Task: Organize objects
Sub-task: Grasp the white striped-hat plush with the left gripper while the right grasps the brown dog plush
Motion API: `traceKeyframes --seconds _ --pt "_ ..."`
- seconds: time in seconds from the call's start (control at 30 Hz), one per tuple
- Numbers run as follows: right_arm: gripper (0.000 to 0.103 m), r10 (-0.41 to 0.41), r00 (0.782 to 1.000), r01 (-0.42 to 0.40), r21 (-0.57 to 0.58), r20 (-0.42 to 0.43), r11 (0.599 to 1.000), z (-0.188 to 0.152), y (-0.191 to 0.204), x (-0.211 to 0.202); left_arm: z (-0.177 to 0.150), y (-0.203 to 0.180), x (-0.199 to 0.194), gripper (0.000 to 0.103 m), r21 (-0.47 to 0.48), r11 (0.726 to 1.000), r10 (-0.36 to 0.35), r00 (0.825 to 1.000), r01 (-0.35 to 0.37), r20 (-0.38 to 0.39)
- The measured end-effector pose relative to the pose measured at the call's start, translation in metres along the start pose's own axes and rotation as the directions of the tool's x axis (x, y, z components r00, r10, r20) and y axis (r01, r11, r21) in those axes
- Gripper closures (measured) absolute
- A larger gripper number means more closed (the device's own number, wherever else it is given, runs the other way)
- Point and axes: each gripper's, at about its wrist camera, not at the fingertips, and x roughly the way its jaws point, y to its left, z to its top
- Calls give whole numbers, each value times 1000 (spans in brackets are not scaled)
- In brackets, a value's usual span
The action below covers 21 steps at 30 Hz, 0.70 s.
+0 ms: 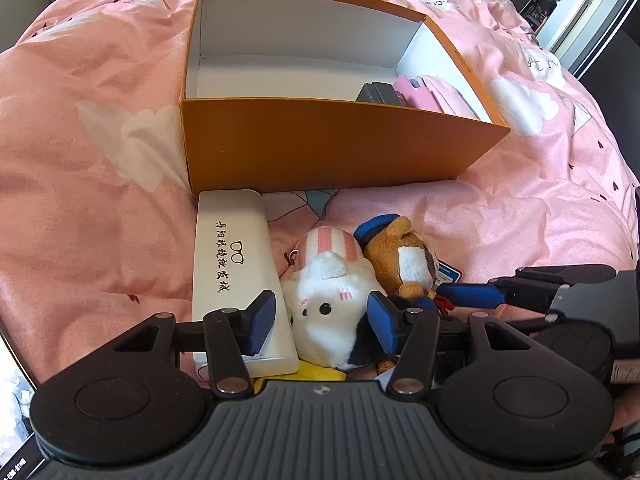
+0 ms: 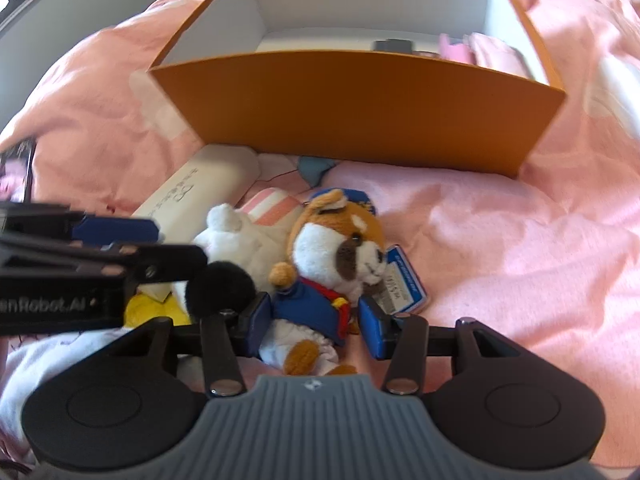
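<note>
An open orange box (image 1: 320, 140) sits on the pink bedspread; it shows in the right wrist view too (image 2: 360, 108). Inside lie a dark grey item (image 1: 378, 94) and a pink item (image 1: 432, 94). In front of it lie a white glasses case (image 1: 234, 276), a white plush with a striped hat (image 1: 332, 300) and a brown dog plush in blue clothes (image 2: 328, 264). My left gripper (image 1: 322, 320) is open, its pads either side of the white plush. My right gripper (image 2: 316, 324) is open around the dog plush's body.
The pink bedspread (image 1: 100, 168) covers the whole surface. A yellow object (image 2: 152, 308) lies under the plush toys. A blue tag (image 2: 404, 284) hangs by the dog. The left gripper's fingers (image 2: 116, 232) cross the right wrist view at left.
</note>
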Motion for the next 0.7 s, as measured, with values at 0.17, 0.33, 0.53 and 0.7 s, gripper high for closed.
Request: traceKeyframes --seconds 0.17,0.33,0.53,0.7 --pt "52 -37 999 35 -70 -29 997 3 10 13 1 1 2 41 -8 1000 8 1000 -8 -6" --pt "49 -45 995 34 -111 -95 993 2 13 30 2 1 3 40 -12 1000 7 1000 -7 -5" --pt "60 -41 996 35 -81 -79 996 -1 8 23 2 5 0 40 -29 1000 3 1000 -3 6" --pt "64 -52 998 50 -70 -25 996 4 -3 -2 6 8 0 40 -60 997 -41 999 42 11"
